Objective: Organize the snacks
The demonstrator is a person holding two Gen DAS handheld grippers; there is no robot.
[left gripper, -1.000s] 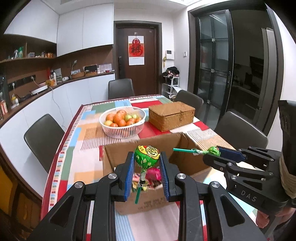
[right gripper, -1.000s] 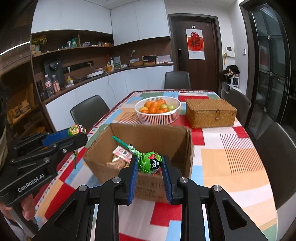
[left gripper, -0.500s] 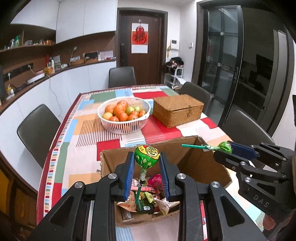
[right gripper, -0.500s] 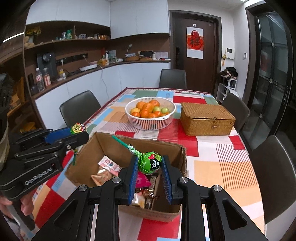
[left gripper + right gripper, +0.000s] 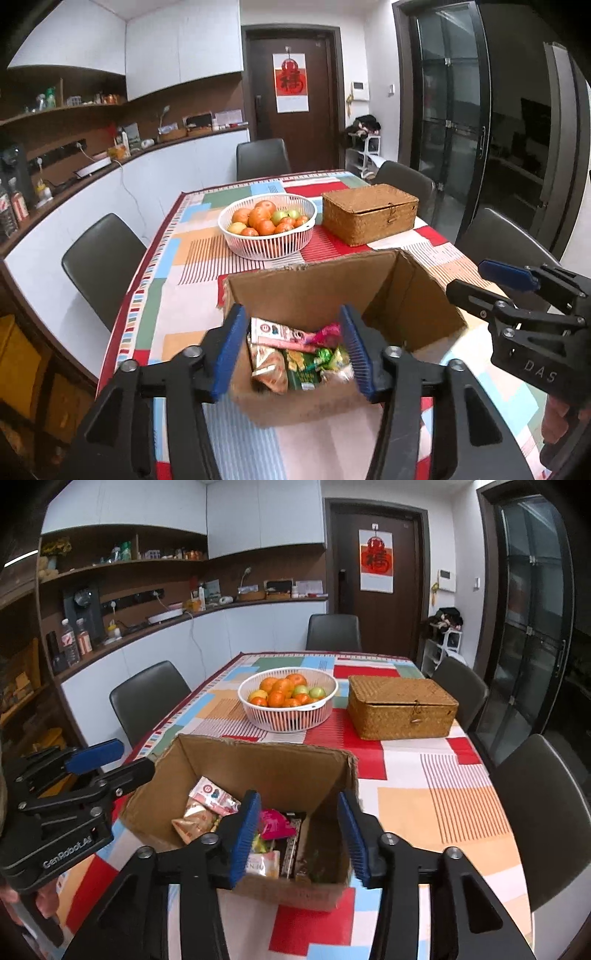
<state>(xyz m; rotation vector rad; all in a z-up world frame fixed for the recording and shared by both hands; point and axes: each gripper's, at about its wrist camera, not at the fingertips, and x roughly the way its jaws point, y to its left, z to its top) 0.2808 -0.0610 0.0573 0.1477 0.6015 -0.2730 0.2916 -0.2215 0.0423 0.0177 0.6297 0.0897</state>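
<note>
An open cardboard box (image 5: 406, 295) stands on the table near its front edge; it also shows in the right wrist view (image 5: 258, 760). Several snack packets (image 5: 291, 354) lie inside it, among them a pink wrapper (image 5: 275, 821) and a white and red packet (image 5: 212, 797). My left gripper (image 5: 293, 350) is open and empty just above the box's near side. My right gripper (image 5: 299, 832) is open and empty over the box's near right part. Each gripper shows in the other's view, the right (image 5: 491, 280) and the left (image 5: 110, 762).
A white basket of oranges and green fruit (image 5: 267, 225) and a closed wicker box (image 5: 369, 212) stand behind the cardboard box on the patchwork tablecloth (image 5: 424, 797). Dark chairs (image 5: 99, 258) ring the table. A counter runs along the left wall.
Both grippers have opened and let go of their lollipops, which are no longer between the fingers. Both have moved closer over the box.
</note>
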